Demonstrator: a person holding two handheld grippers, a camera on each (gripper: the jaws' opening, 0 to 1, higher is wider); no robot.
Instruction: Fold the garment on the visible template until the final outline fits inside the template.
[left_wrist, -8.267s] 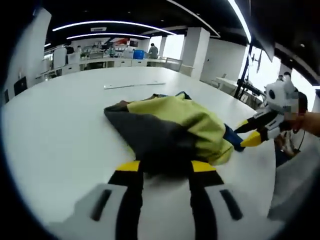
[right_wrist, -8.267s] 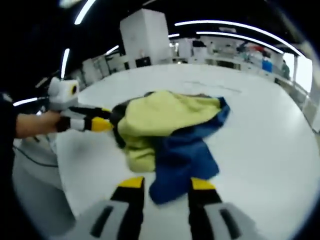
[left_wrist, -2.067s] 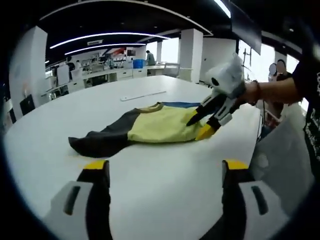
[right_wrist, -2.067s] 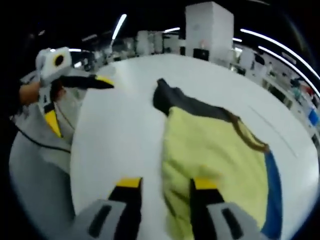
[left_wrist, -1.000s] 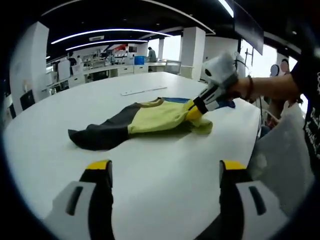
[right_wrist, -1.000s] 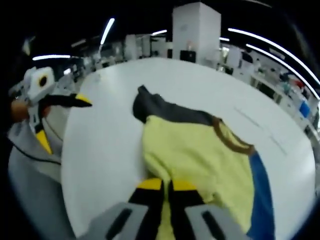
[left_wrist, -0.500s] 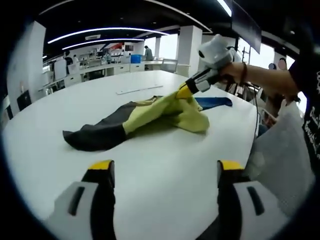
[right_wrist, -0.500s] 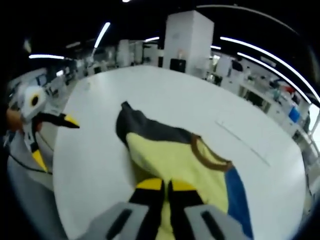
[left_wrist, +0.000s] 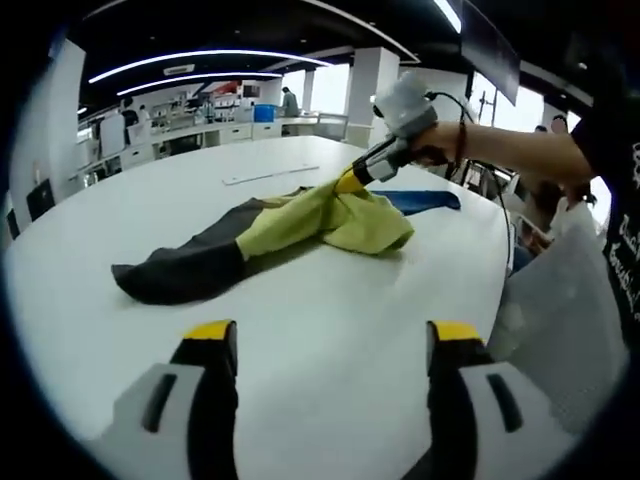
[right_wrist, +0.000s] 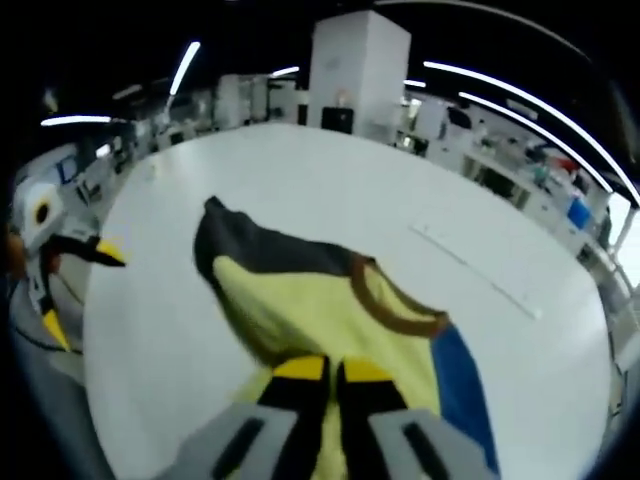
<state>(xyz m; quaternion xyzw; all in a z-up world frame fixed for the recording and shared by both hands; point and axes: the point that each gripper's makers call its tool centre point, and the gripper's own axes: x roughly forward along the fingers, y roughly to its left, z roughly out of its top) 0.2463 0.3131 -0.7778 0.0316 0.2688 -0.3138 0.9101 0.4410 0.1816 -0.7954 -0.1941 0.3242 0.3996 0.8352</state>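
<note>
A garment lies on the white table (left_wrist: 330, 300): yellow body (left_wrist: 300, 222), dark grey sleeve (left_wrist: 170, 272), blue sleeve (left_wrist: 420, 200). My right gripper (left_wrist: 350, 183) is shut on the yellow hem and holds it lifted over the body, so the fabric doubles over itself. In the right gripper view its jaws (right_wrist: 322, 372) pinch the yellow cloth (right_wrist: 290, 300), with the brown collar (right_wrist: 390, 312), dark grey sleeve (right_wrist: 240, 245) and blue sleeve (right_wrist: 460, 390) beyond. My left gripper (left_wrist: 333, 335) stands wide open above bare table, short of the garment; it is also at the left edge (right_wrist: 75, 285).
A thin pale strip (left_wrist: 270, 175) lies on the table beyond the garment, also seen as the strip (right_wrist: 470, 270). The person's hand (left_wrist: 445, 140) and sleeve reach in from the right. Desks, columns and distant people stand behind the table.
The right gripper, shut on the yellow hem, has lifted it and carried it across the body toward the collar. The left gripper stays open and holds nothing.
</note>
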